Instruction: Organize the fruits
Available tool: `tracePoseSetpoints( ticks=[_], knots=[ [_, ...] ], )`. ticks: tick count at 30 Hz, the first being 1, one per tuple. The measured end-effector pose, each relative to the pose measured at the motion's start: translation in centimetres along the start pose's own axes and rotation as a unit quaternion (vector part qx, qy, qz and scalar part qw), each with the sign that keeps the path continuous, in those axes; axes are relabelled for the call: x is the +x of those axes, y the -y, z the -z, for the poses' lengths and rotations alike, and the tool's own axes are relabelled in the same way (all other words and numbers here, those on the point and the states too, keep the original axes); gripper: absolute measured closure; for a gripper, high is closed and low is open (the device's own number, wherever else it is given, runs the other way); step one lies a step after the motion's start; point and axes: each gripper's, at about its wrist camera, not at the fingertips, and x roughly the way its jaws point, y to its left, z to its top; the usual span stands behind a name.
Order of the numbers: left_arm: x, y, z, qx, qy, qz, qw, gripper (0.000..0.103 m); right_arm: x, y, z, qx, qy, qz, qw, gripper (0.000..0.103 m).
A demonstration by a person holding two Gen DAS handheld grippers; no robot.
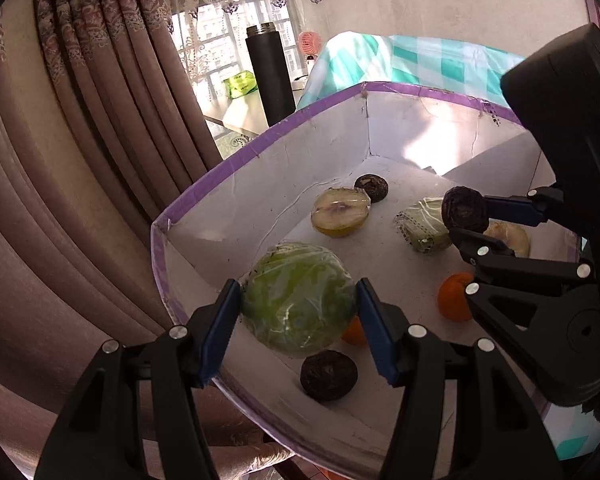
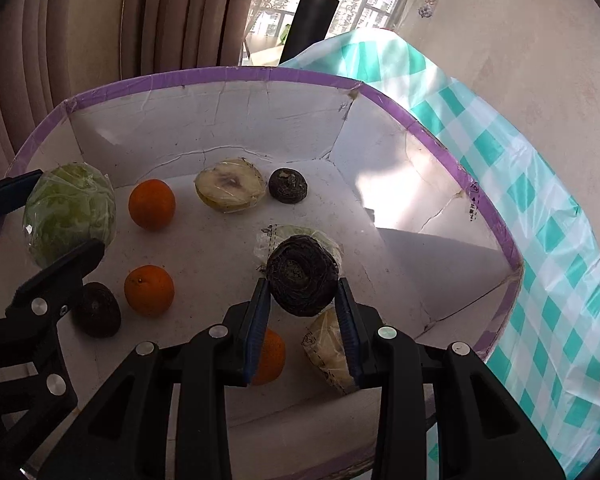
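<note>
While both grippers sort, the left gripper (image 1: 298, 320) squeezes the cabbage (image 1: 298, 298) and the right gripper (image 2: 302, 312) pinches a dark fruit (image 2: 302, 280) above the box (image 2: 236, 74).

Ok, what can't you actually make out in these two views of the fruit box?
- Left wrist view: an orange mostly hidden behind the cabbage and the left claw.
- Right wrist view: another orange half covered by the right claw.
- Both views: the box near rim is cut off by the frame.

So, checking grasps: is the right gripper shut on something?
Shut: the right gripper fingers press both sides of a dark round fruit, lifted above the box.
</note>
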Motion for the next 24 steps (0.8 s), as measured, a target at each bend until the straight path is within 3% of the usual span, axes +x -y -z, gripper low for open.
tracePoseSetpoints(
  ticks=[4,11,14,18,19,20,22,24],
  knots=[
    [0.7,-0.2,-0.3,0.008,-0.014,-0.010,0.9998,0.043,0.4,0.3,-0.5,0.005,-0.024,-0.008,1.000,0.069],
    [0.5,-0.7,-0.3,0.000,-0.013,-0.001,0.9999,0.040,0.3,0.2,-0.2,0.000,-0.027,-0.008,1.000,0.067],
    [0.3,-0.8,-0.3,-0.008,-0.006,0.018,0.9998,0.033,0.2,0.1,0.0,-0.001,-0.025,-0.007,1.000,0.052],
    [0.0,-0.9,-0.3,-0.015,0.005,0.019,0.9997,0.028,0.2,-0.1,0.2,-0.010,-0.026,0.005,1.000,0.048],
    [-0.1,-1.0,-0.4,-0.016,0.009,0.008,0.9998,0.023,0.2,-0.1,0.2,-0.012,-0.027,0.014,0.999,0.044],
    [-0.2,-1.0,-0.4,-0.016,0.013,-0.007,0.9998,0.015,0.3,0.0,0.3,-0.010,-0.029,0.026,0.999,0.033],
    [-0.5,-1.3,-0.6,-0.017,0.020,-0.039,0.9989,0.001,0.2,0.3,0.3,-0.001,-0.031,0.028,0.999,0.026],
    [-0.6,-1.8,-1.0,-0.021,0.019,-0.044,0.9986,0.002,0.0,0.5,0.1,0.010,-0.031,0.014,0.999,0.023]
  ],
)
